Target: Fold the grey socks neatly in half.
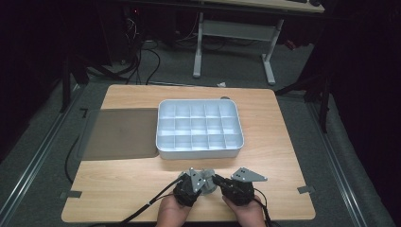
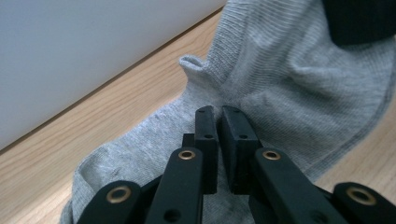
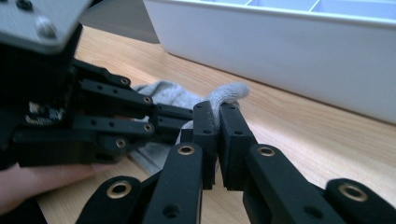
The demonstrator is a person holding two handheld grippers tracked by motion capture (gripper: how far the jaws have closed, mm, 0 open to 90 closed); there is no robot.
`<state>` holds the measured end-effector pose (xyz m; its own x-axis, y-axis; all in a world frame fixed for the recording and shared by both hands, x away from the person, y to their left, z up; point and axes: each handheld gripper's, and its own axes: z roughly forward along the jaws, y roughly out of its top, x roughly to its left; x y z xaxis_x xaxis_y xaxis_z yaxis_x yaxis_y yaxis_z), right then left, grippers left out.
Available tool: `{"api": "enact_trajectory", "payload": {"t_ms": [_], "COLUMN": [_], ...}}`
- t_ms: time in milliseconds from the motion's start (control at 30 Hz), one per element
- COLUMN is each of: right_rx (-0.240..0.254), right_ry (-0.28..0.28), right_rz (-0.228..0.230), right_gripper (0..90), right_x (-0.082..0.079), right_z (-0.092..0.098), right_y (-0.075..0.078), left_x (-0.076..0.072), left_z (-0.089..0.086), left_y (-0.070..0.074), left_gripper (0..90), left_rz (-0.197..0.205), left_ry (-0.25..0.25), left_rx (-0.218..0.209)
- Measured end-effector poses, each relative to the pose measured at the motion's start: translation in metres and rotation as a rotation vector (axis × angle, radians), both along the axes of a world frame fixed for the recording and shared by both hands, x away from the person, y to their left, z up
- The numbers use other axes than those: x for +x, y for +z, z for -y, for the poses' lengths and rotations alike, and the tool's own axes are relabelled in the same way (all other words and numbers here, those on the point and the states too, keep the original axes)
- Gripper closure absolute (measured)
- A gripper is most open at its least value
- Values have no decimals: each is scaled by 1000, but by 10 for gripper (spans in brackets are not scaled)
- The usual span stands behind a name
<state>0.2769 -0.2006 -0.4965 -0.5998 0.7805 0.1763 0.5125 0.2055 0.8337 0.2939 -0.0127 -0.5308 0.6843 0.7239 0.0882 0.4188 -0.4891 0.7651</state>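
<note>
Wooden surface (image 1: 123, 184). White compartment tray (image 1: 199, 152), centre. Grey sock (image 2: 280, 79), near edge just before tray, lying on wood. Left tongs (image 2: 219, 122) pinched on sock fabric; right tongs (image 3: 217, 115) clamped on its edge.

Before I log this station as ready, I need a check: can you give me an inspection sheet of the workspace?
Surface: wooden table, bare at the front.
Job's things: grey sock lying on the table near the front edge, just before the white divided tray; the tray's compartments look empty.
Clutter: grey mat left of the tray.
Grippers: left gripper shut on the sock's fabric; right gripper shut on a fold of the sock.
Cables: black cable trails off the front edge.
Surroundings: dark room, a white desk frame and floor cables behind the table.
</note>
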Motion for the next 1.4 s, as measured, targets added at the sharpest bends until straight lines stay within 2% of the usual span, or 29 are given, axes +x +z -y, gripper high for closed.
{"api": "enact_trajectory", "payload": {"t_ms": [100,133,167,200,233,267,300,333,367,467,500,600,700,767,800,900,1100,1400], "right_rx": [-14,-19,-23,-23,-22,-22,-29,-32,-32,-47,-47,-63,-87,-93,-100,-111,-134,-179], "right_ry": [6,8,11,11,11,7,4,0,0,-3,-3,-3,-5,-2,-1,1,4,52], "right_rz": [4,1,-2,-2,-5,-8,-8,-7,-7,-7,-7,-5,-3,-4,-4,-3,-9,-15], "right_gripper": [872,872,871,871,870,870,869,869,869,868,868,866,863,862,862,861,860,859], "right_x": [2,3,4,4,4,4,4,3,3,4,4,4,5,5,6,6,9,14], "right_z": [-1,-1,-1,-1,1,1,1,1,1,0,0,-3,-8,-11,-14,-16,-27,-53], "right_y": [1,1,0,0,-1,-1,-2,-2,-2,-2,-2,0,1,2,4,5,8,6], "left_x": [2,3,4,4,3,1,1,1,1,-1,-1,-2,-2,-2,-1,-1,-1,-1], "left_z": [-1,-4,-13,-13,-20,-37,-37,-56,-56,-83,-83,-92,-91,-91,-92,-93,-94,-95], "left_y": [1,3,8,8,12,18,18,20,20,15,15,5,-1,-1,-3,-3,-4,-4], "left_gripper": [816,816,727,680,630,615,602,593,584,567,553,535,574,653,687,744,763,757], "left_rz": [-12,-28,-38,-38,-30,-12,-12,-36,-36,-93,-93,-150,-178,-175,-190,-191,-201,-210], "left_ry": [3,5,4,4,8,39,39,62,62,90,90,105,109,116,125,125,114,93], "left_rx": [-14,-36,-101,-101,-147,-223,-223,-260,-260,-286,-286,-354,-343,-344,-355,-357,-370,-384]}}
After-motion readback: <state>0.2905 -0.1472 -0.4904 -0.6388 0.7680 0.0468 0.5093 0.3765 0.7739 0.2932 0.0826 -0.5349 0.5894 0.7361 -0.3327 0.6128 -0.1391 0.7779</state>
